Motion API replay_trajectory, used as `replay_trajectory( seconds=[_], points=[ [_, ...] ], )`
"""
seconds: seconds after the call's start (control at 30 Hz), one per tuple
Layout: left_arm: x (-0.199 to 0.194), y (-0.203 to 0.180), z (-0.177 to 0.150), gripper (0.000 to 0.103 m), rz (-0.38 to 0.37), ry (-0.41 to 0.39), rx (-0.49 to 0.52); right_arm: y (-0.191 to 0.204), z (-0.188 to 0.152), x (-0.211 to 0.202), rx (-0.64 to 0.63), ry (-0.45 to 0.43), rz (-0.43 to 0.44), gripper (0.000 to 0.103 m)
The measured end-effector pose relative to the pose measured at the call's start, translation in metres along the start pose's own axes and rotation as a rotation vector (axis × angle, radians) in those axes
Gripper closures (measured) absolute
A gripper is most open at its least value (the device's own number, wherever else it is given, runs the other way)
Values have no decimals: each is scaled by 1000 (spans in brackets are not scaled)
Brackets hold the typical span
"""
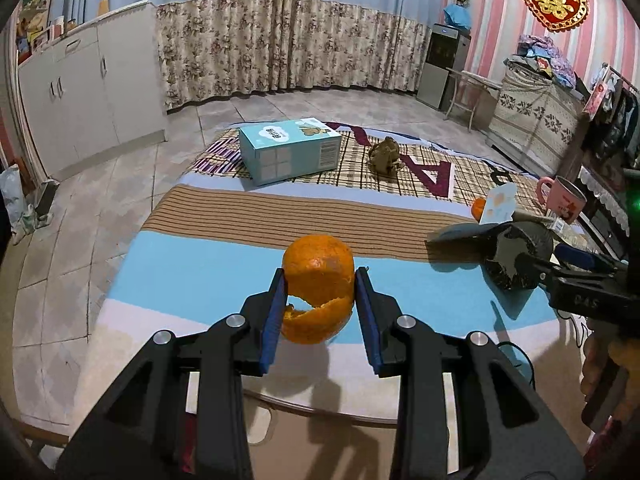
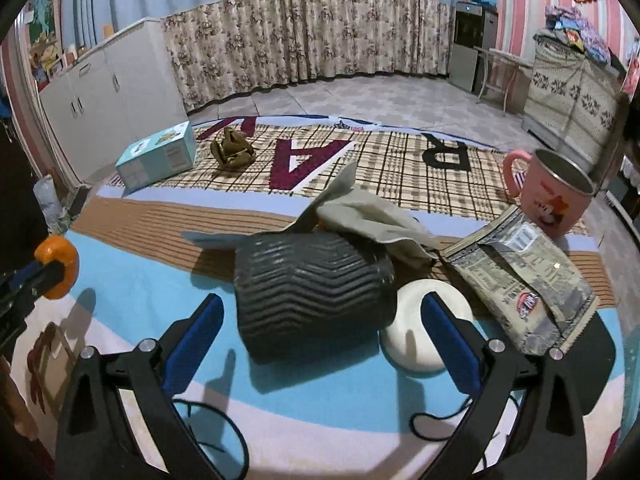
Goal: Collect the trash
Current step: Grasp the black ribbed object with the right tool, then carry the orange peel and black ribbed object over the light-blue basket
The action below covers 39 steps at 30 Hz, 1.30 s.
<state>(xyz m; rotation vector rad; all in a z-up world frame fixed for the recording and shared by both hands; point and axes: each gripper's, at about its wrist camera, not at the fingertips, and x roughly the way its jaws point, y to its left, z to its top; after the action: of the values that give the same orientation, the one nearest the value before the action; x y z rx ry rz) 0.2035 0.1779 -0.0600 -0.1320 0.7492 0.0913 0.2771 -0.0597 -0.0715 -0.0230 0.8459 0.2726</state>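
My left gripper (image 1: 319, 284) is shut on an orange peel (image 1: 318, 288), a hollow torn shell held above the table's near edge; it also shows at the left of the right wrist view (image 2: 56, 266). My right gripper (image 2: 320, 320) is open around a dark ribbed bin (image 2: 312, 296) lying on its side, its fingers apart from the bin's walls. Crumpled grey paper (image 2: 368, 212) sticks out of the bin's mouth. A silver snack wrapper (image 2: 524, 276) lies to the right of the bin. A white lid (image 2: 420, 328) lies beside the bin.
A teal carton (image 1: 290, 150) and a crumpled brown wad (image 1: 386, 154) sit at the table's far side. A pink mug (image 2: 554, 196) stands far right. A small orange (image 1: 478, 208) and a card (image 1: 498, 204) lie right. A cable (image 2: 216, 432) trails near the front edge.
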Motion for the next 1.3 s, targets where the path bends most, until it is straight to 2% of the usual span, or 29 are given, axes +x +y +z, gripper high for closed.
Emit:
replay_trajectory(
  seconds=[0.03, 0.07, 0.1, 0.27, 0.43, 0.5, 0.77, 1.0, 1.3],
  points=[
    [0, 0, 0, 70, 1, 1, 1, -1, 0, 2, 1, 5, 10, 13],
    [0, 0, 0, 70, 1, 2, 1, 0, 0, 4, -2, 18, 22, 26],
    [1, 0, 0, 70, 1, 5, 2, -1, -1, 4, -5, 26, 25, 28],
    [-5, -8, 3, 70, 4, -2, 13, -3, -6, -8, -22, -7, 24, 29],
    [-15, -24, 6, 70, -2, -21, 28, -12, -15, -38, -28, -39, 16, 29],
    [-19, -33, 9, 70, -8, -24, 38, -20, -21, -51, -25, -51, 17, 39],
    [-31, -91, 11, 70, -62, -49, 107, -70, -41, -89, 30, -111, -30, 39],
    [-38, -148, 7, 70, -110, -50, 186, -132, -56, -129, 139, -184, -109, 39],
    [-49, -235, 3, 70, -195, -76, 281, -217, -75, -177, 258, -268, -267, 39]
  ],
)
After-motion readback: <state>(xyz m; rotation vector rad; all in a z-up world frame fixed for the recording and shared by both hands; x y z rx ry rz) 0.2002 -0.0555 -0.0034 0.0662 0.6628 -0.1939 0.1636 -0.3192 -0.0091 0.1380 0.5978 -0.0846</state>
